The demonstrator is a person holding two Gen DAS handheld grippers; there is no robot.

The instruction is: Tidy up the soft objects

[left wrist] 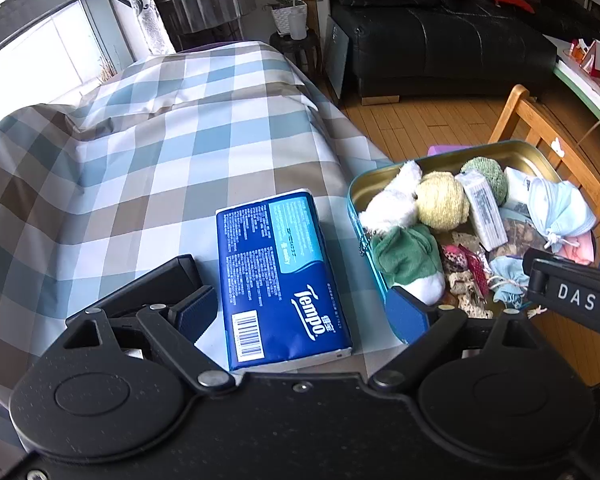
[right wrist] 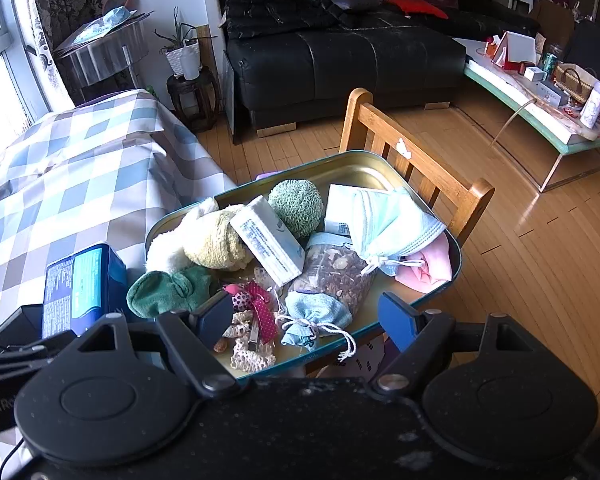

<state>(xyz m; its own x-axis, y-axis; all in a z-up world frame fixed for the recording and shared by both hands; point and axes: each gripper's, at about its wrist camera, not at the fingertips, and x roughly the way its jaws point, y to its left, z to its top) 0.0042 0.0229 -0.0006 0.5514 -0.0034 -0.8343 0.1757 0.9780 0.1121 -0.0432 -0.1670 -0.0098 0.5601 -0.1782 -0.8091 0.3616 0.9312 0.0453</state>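
A blue Tempo tissue pack [left wrist: 280,272] lies on the checked cloth between the fingers of my left gripper [left wrist: 304,312]. The jaws are open and the pads stand clear of the pack's sides. To its right, a teal tin tray [left wrist: 356,196] holds a white plush [left wrist: 392,200], a yellow knitted ball [left wrist: 440,204], a green plush [left wrist: 404,260] and a face-mask bundle [left wrist: 556,208]. My right gripper [right wrist: 306,320] hangs open over the tray's near end [right wrist: 380,164], above a light-blue drawstring pouch [right wrist: 316,312] that its pads do not touch. The tissue pack [right wrist: 80,284] shows at the left of that view.
The checked tablecloth [left wrist: 140,152] spreads away to the left. A wooden chair [right wrist: 412,160] stands right behind the tray, which overhangs the table edge. Beyond it are wooden floor, a black sofa [right wrist: 340,56], a plant stool [right wrist: 192,92] and a cluttered low table [right wrist: 540,96].
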